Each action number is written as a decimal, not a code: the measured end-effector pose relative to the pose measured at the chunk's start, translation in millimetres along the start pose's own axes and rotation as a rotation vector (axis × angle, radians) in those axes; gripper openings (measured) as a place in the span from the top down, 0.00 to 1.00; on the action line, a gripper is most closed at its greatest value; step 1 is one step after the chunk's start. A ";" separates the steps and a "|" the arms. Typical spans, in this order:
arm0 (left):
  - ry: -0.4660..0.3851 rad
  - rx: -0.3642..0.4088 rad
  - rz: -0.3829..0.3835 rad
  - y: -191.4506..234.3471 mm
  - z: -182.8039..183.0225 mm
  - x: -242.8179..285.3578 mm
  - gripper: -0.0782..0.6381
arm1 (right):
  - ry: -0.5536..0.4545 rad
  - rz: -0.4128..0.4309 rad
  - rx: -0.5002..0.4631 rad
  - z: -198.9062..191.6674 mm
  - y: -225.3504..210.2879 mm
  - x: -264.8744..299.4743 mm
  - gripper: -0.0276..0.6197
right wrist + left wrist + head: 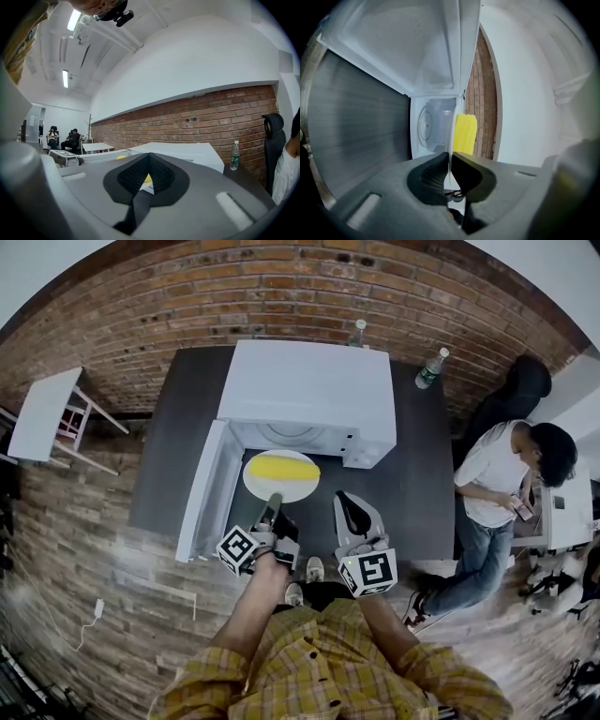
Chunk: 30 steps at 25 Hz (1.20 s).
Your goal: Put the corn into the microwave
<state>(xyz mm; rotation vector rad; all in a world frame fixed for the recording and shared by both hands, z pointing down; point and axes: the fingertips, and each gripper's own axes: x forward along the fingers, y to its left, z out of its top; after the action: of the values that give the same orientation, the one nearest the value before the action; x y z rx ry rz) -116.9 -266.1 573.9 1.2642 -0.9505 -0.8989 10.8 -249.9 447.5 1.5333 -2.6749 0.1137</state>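
Observation:
A yellow corn cob (281,467) lies on a white plate (265,489). The plate hangs just in front of the white microwave (309,390), whose door (208,488) stands swung out to the left. My left gripper (274,499) is shut on the plate's near rim. In the left gripper view the plate (451,140) runs edge-on between the jaws of the left gripper (450,164), with the corn (465,133) beyond and the microwave's cavity (433,124) behind. My right gripper (345,496) hovers to the right of the plate, shut and empty; in its own view the right gripper (149,157) faces the microwave's top (183,152).
The microwave stands on a dark table (178,446) against a brick wall. Two water bottles (431,368) (357,332) stand at the table's far edge. A person (497,474) stands at the right. A small white table (42,413) is at the far left.

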 end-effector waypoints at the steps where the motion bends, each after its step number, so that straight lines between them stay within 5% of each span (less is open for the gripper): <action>1: -0.001 0.017 0.006 4.1 2.4 5.8 0.86 | 0.003 0.001 0.004 -1.0 -2.8 2.1 0.96; 5: -0.007 0.066 0.036 21.4 10.7 26.7 0.86 | 0.002 -0.004 0.008 -5.7 -13.3 7.1 0.96; 30: -0.013 0.024 0.116 113.4 41.7 133.4 0.85 | 0.098 0.026 -0.002 -43.0 -32.0 22.9 0.96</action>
<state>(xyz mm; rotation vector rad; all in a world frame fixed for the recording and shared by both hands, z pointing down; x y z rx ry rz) -105.4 -394.4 699.6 1.2124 -1.0369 -0.8083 27.4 -281.7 493.4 1.4519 -2.6186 0.1821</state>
